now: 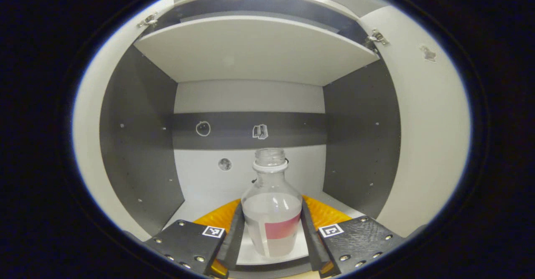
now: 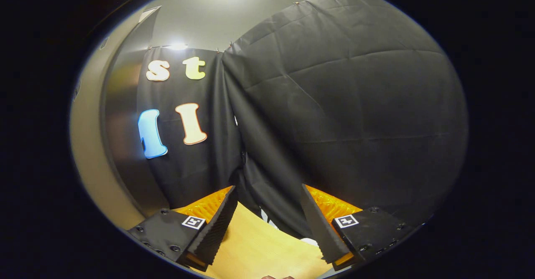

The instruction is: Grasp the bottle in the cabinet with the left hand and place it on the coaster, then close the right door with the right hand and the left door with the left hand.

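Left gripper (image 1: 271, 233) at bottom centre of left gripper view, black fingers with orange backing, one either side of the bottle (image 1: 271, 212); pads sit right against the glass at both sides, looks clamped on its lower body. Bottle is clear, uncapped, upright, red label band low on it, standing on the white cabinet floor (image 1: 200, 203) at lower centre of the frame. Cabinet interior: grey side walls, white shelf (image 1: 255, 49) across upper frame, back wall (image 1: 246, 99) white with dark band at mid height carrying small stickers. Both doors swung open, left door (image 1: 90, 136) at left edge, right door (image 1: 430, 145) at right edge, hinges at upper corners. Right gripper (image 2: 269, 224) at bottom of right gripper view, jaws spread wide, nothing between them. Below it a light wood tabletop (image 2: 259, 249) at bottom centre; black cloth wall (image 2: 342, 111) behind, across centre and right; a grey panel edge (image 2: 121, 116) at left of frame, can't tell what it belongs to.
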Motion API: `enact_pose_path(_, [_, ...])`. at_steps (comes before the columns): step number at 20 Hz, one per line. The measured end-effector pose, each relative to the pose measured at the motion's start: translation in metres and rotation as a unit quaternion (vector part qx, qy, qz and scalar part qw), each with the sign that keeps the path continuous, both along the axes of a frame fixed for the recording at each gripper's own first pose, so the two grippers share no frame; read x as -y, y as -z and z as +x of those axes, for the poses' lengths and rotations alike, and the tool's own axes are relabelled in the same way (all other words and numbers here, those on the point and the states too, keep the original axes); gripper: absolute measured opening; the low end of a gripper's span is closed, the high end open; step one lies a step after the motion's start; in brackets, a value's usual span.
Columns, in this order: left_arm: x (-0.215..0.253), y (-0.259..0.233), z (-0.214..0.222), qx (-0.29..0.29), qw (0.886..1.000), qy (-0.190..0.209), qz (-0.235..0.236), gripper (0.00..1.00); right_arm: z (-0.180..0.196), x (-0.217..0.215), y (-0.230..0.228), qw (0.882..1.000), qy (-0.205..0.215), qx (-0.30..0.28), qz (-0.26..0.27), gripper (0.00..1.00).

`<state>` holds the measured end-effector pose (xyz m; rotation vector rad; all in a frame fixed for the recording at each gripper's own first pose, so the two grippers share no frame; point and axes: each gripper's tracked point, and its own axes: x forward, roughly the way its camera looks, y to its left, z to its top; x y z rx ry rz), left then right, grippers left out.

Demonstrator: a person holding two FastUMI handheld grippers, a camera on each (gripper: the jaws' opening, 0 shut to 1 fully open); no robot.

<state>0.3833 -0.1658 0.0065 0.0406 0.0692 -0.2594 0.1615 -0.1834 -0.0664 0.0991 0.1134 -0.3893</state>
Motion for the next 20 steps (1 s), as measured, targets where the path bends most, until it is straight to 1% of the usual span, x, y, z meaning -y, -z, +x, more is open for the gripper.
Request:
enact_pose_path(1, [-0.003,-0.003,-0.008,0.001,1.000,0.002,0.010,0.71,-0.001,-0.003,-0.001,1.000,-0.004,0.000,-0.001,0.96])
enact_pose_path(2, [-0.007,-0.006,-0.018,0.000,1.000,0.001,0.020,0.74,-0.002,-0.005,-0.001,1.000,-0.007,0.000,-0.002,0.92])
enact_pose_path(3, [-0.008,-0.009,-0.027,0.004,1.000,0.005,0.027,0.74,-0.004,-0.007,-0.002,1.000,-0.010,0.000,-0.002,0.96])
enact_pose_path(5, [-0.011,-0.013,-0.045,0.011,0.999,0.009,0.039,0.74,-0.010,-0.010,-0.004,1.000,-0.014,-0.001,-0.002,0.96])
enact_pose_path(6, [-0.013,-0.012,-0.054,0.011,0.999,0.011,0.042,0.74,-0.013,-0.012,-0.004,1.000,-0.015,-0.002,-0.002,0.92])
enact_pose_path(9, [-0.014,0.002,-0.081,-0.001,0.999,0.018,0.028,0.74,-0.023,-0.016,-0.007,1.000,-0.021,-0.005,-0.006,0.92])
enact_pose_path(10, [-0.016,0.007,-0.088,-0.003,1.000,0.016,0.026,0.74,-0.027,-0.017,-0.007,1.000,-0.024,-0.006,-0.009,0.96])
enact_pose_path(11, [-0.020,0.013,-0.095,-0.005,1.000,0.013,0.026,0.74,-0.030,-0.018,-0.008,1.000,-0.026,-0.008,-0.013,0.96])
enact_pose_path(13, [-0.025,0.030,-0.108,-0.011,1.000,0.007,0.020,0.74,-0.035,-0.022,-0.009,0.999,-0.033,-0.010,-0.016,0.96])
enact_pose_path(14, [-0.027,0.040,-0.115,-0.016,1.000,0.003,0.014,0.74,-0.041,-0.023,-0.010,0.999,-0.035,-0.009,-0.017,0.92])
enact_pose_path(15, [-0.030,0.051,-0.122,-0.022,1.000,-0.001,0.009,0.66,-0.047,-0.023,-0.012,0.999,-0.035,-0.008,-0.017,0.96])
enact_pose_path(16, [-0.032,0.065,-0.127,-0.027,1.000,-0.005,0.004,0.66,-0.051,-0.023,-0.010,0.999,-0.035,-0.009,-0.017,0.92])
enact_pose_path(18, [-0.037,0.096,-0.138,-0.040,0.999,-0.014,-0.004,0.66,-0.059,-0.020,-0.008,0.999,-0.034,-0.015,-0.013,0.92])
enact_pose_path(19, [-0.038,0.110,-0.142,-0.047,0.999,-0.018,-0.009,0.66,-0.063,-0.018,-0.008,0.999,-0.034,-0.019,-0.012,0.96])
enact_pose_path(20, [-0.043,0.126,-0.147,-0.053,0.998,-0.027,-0.012,0.66,-0.066,-0.016,-0.008,0.999,-0.032,-0.021,-0.011,0.92])
